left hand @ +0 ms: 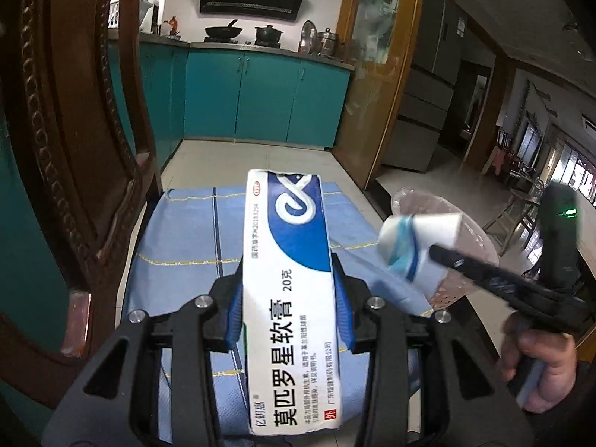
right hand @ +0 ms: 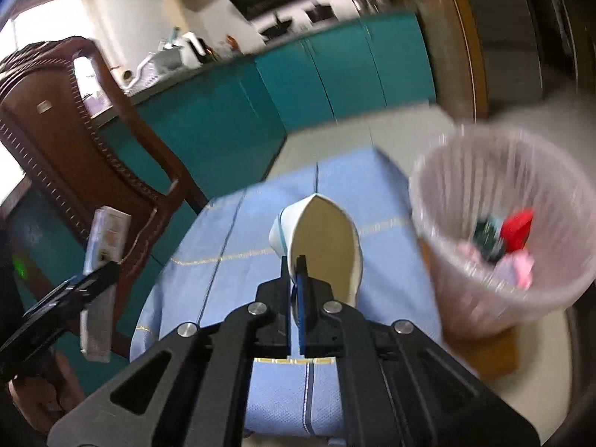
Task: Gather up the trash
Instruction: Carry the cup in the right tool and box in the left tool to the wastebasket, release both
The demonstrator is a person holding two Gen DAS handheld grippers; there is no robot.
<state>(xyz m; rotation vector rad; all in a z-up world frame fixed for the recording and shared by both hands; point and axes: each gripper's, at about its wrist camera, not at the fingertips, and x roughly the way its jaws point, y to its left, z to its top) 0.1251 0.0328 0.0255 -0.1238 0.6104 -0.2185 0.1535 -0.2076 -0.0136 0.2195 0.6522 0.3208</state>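
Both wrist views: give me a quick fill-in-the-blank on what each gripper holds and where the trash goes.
1. The left gripper is shut on a white and blue ointment ____.
2. The right gripper pinches a flattened paper ____.
3. The wastebasket stands to the ____ of the blue cloth in the right wrist view.
4. The wastebasket already holds something ____ and pink.

Missing: box; cup; right; red

Blue cloth under my grippers

A table (right hand: pixel 469 357) beneath my grippers carries a blue cloth (right hand: pixel 231 260); the waste basket (right hand: pixel 484 298) stands to their right.
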